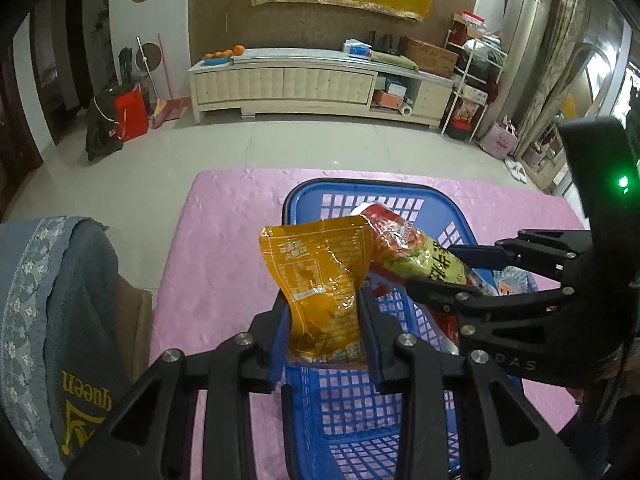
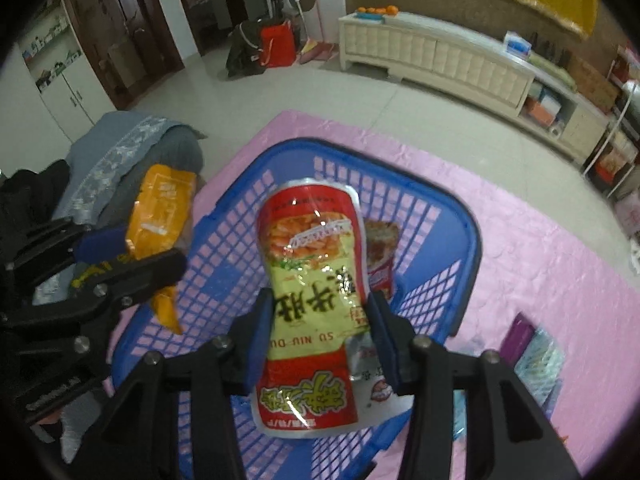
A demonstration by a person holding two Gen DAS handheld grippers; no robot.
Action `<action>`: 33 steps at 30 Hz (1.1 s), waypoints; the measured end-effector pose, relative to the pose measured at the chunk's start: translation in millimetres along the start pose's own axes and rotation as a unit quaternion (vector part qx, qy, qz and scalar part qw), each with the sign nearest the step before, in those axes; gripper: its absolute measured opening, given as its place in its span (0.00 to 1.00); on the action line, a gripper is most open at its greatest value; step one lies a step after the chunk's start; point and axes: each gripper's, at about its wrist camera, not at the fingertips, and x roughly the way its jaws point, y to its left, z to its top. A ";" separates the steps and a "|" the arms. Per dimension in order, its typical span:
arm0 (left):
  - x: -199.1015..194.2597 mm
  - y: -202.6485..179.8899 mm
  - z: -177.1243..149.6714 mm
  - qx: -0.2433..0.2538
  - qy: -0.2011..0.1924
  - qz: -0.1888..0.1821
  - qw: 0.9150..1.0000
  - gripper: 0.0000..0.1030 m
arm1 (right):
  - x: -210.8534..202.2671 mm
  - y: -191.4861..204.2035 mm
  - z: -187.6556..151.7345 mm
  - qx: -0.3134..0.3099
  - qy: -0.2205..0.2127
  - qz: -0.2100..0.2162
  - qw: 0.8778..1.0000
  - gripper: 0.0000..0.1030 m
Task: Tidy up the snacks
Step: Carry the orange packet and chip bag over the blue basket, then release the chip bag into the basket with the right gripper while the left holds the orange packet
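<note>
Snacks are going into the blue plastic basket (image 2: 460, 240) on the pink cloth-covered table (image 1: 208, 248), and right now both claws are loaded over it. The left gripper (image 1: 324, 312) is clamped across the lower half of an orange snack pouch (image 1: 320, 276), holding it upright above the basket's near-left part. The right gripper (image 2: 320, 320) is pinched on the middle of a red and green snack packet (image 2: 312, 264), which hangs over the basket's centre. One red packet (image 2: 380, 252) already lies inside against the far wall; a purple packet (image 2: 520, 334) and a pale blue wrapper (image 2: 540, 364) wait on the cloth just to the right of the basket.

To my eye the two held bags nearly touch, so I would lower one at a time rather than both together. The pouches are soft and slippery; each should come down low inside the mesh walls before the fingers part, laid flat beside the red one rather than dropped from height. Keeping the black linkages clear of the rim matters, since the basket looks light enough to slide on that cloth.
</note>
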 end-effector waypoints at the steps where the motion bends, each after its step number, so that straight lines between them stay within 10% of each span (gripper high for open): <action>1: -0.3 0.2 0.2 -0.001 0.000 0.001 1.000 0.29 | 1.3 0.4 0.8 -0.003 0.000 0.003 1.000 0.51; 4: -4.0 -1.4 -0.4 0.004 -0.003 0.010 1.000 0.29 | 5.8 0.6 1.3 -0.010 0.005 0.000 1.000 0.55; 8: -8.5 -0.7 -3.0 0.005 -0.003 0.011 1.000 0.30 | 3.6 -3.4 0.0 -0.016 -0.022 -0.036 0.999 0.94; 11: -11.0 -2.7 -4.7 0.011 -0.002 0.011 1.000 0.30 | -9.7 -11.7 -5.2 0.003 -0.051 -0.035 0.998 0.99; 33: 13.6 -34.5 14.3 0.028 0.017 -0.003 0.999 0.31 | -30.9 -63.1 -20.4 0.056 -0.043 -0.053 0.996 1.00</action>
